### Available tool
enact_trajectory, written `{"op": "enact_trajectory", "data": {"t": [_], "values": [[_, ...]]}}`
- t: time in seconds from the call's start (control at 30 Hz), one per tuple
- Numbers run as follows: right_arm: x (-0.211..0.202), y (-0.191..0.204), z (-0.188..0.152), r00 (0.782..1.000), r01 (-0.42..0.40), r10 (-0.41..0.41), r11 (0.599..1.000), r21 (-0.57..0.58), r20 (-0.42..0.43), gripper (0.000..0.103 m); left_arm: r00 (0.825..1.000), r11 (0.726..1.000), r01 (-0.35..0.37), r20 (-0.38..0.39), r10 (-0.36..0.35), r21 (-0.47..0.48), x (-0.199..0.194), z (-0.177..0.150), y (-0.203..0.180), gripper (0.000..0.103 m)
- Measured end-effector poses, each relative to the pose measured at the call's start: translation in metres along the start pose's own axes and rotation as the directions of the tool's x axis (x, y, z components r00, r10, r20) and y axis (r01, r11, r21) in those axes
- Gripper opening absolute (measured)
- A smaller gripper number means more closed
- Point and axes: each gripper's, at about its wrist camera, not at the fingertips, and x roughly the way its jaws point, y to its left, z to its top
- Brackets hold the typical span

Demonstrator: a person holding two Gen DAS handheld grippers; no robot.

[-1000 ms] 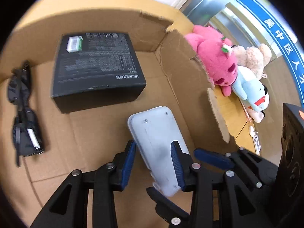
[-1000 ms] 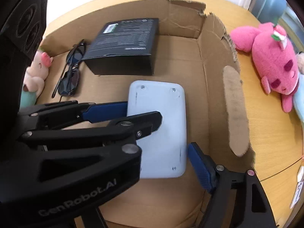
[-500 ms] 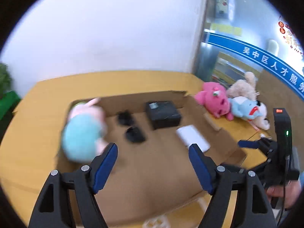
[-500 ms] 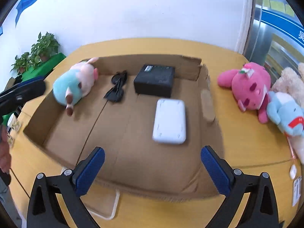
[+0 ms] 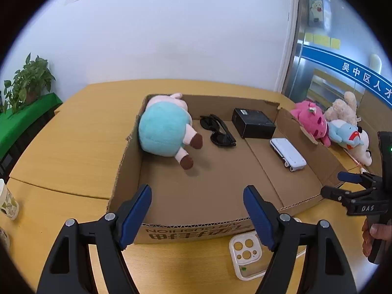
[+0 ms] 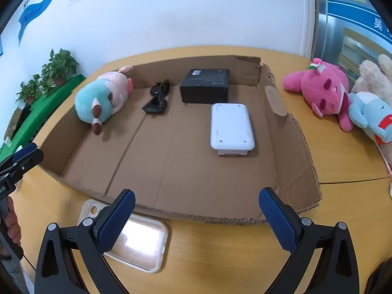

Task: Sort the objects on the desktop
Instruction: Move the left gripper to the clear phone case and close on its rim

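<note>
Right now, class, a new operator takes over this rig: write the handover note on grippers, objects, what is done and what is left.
Left gripper and right gripper: both open, empty, held at the near edge of the cardboard box.
In the box: teal plush, sunglasses, black box, white device.
Left on the table: clear phone case in front of the box; pink plush, blue plush and beige plush to its right.

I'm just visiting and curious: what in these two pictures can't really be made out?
- Clear phone case: partly hidden by a gripper finger in both views.
- Black box label: print too small in both views.
- Paper cup: cut off by the left view's edge.
- Beige plush: cut off by the right view's edge.
</note>
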Motion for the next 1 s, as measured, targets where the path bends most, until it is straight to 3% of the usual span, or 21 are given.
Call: {"op": "enact_trajectory", "data": {"t": [0.2,0.47,0.73,0.83,1.0], "values": [[-0.001,0.01,-0.004,1.0,0.015,-0.015,0.999,-0.038,0.005,0.103,1.0,1.0,0.009,0.018,-0.009,0.009,-0.003,-0.001,-0.006,0.077],[-0.003,0.013,-0.009,1.0,0.019,-0.019,0.999,-0.047,0.005,0.103,0.999,1.0,-0.012,-0.036,0.012,0.003,0.019,-0.01,-0.001,0.077],[-0.006,0.021,-0.011,1.0,0.014,-0.014,0.998,-0.061,0.007,0.103,1.0,1.0,-0.014,-0.012,0.014,0.011,0.016,-0.009,-0.004,0.077],[-0.012,0.027,-0.015,0.998,0.056,-0.052,0.994,-0.091,0.042,0.102,1.0,1.0,-0.002,0.007,0.002,0.025,0.007,-0.009,-0.011,0.077],[-0.034,0.027,-0.013,0.992,0.051,-0.042,0.996,-0.079,0.116,0.102,0.999,0.998,0.04,0.027,-0.041,0.04,-0.01,-0.01,-0.023,0.077]]}}
